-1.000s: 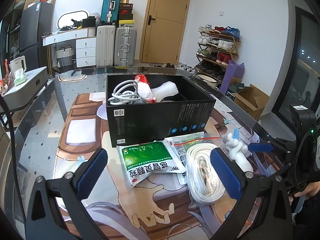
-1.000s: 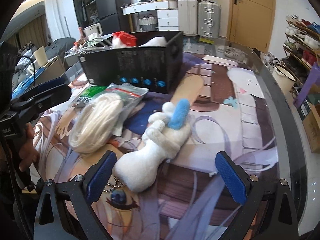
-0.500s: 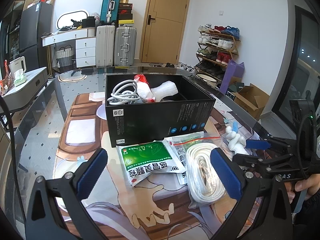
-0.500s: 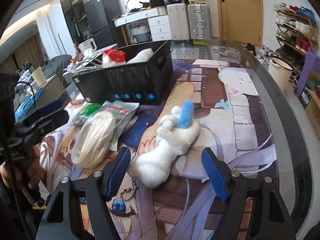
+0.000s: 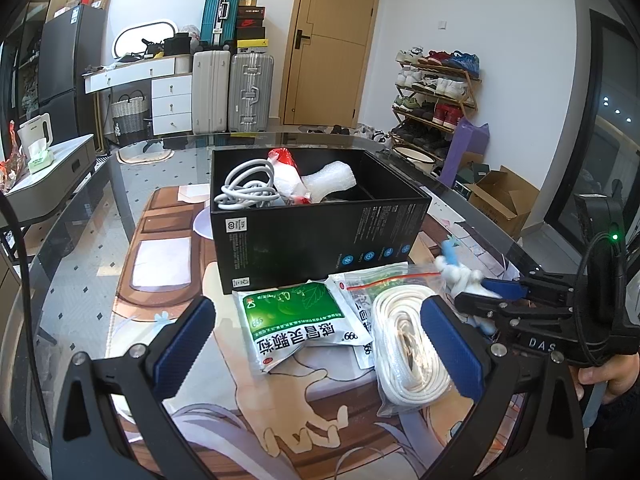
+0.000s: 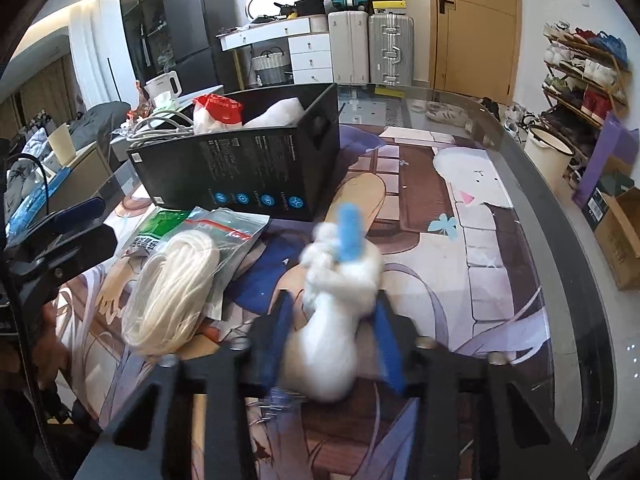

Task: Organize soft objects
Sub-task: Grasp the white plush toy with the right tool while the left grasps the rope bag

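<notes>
The left gripper (image 5: pixel 316 338) hangs with its fingers (image 5: pixel 184 338) spread wide; a green medicine packet (image 5: pixel 298 322) and bagged white strap (image 5: pixel 408 346) lie between them on the table (image 5: pixel 80 248). The right gripper (image 6: pixel 332 334) squeezes the white plush toy (image 6: pixel 340 312), whose blue-tipped end pokes beyond its fingers (image 6: pixel 386 336).

your right gripper (image 6: pixel 332 336) presses blue ribbed pads into a fluffy white plush toy (image 6: pixel 340 300). near you lie glossy plastic bags (image 5: pixel 296 320) beside a matt black cardboard box (image 5: pixel 320 232) on the glass table (image 5: pixel 80 248).
</notes>
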The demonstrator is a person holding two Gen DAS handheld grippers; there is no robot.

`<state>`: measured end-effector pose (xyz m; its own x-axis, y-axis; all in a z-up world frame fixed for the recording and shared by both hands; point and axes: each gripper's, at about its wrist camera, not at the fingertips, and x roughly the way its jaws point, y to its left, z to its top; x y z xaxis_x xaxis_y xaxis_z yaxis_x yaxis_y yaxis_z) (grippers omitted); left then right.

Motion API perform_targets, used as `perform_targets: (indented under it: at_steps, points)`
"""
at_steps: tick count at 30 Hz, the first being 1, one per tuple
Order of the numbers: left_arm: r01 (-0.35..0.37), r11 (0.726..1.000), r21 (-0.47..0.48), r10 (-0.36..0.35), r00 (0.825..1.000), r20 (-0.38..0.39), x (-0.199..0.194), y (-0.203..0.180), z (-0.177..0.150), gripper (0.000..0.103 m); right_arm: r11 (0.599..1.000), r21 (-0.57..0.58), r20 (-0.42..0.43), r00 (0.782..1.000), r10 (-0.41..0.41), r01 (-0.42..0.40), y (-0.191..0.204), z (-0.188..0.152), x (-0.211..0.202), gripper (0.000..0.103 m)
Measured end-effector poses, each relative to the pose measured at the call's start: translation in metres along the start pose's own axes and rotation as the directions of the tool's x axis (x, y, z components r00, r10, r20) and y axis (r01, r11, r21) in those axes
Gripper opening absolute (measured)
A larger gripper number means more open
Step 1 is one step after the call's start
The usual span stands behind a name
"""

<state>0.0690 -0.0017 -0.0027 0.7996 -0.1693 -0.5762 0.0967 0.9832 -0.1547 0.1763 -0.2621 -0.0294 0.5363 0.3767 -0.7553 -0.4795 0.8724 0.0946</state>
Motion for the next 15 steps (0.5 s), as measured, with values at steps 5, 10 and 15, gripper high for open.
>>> perform_targets:
  at_steps: [5,10,15]
  points:
    - [-0.007,1.0,0.015,0.007,1.0,-0.022,0.003,-0.004,-0.003,0.103,1.0,0.006,0.038,0.999,0.007,-0.008,-0.004,-0.002,-0.009,0.03]
    - [0.043,0.999,0.006,-0.043,0.997,-0.057,0.004,-0.011,-0.004,0.103,1.0,0.018,0.075,0.997,0.025,-0.026,-0.006,0.0,-0.018,0.03]
    - [0.064,0.997,0.033,-0.061,0.994,-0.091,0.007,-0.024,-0.005,0.103,0.999,0.008,0.084,0.996,0.032,-0.033,-0.003,-0.001,-0.021,0.03]
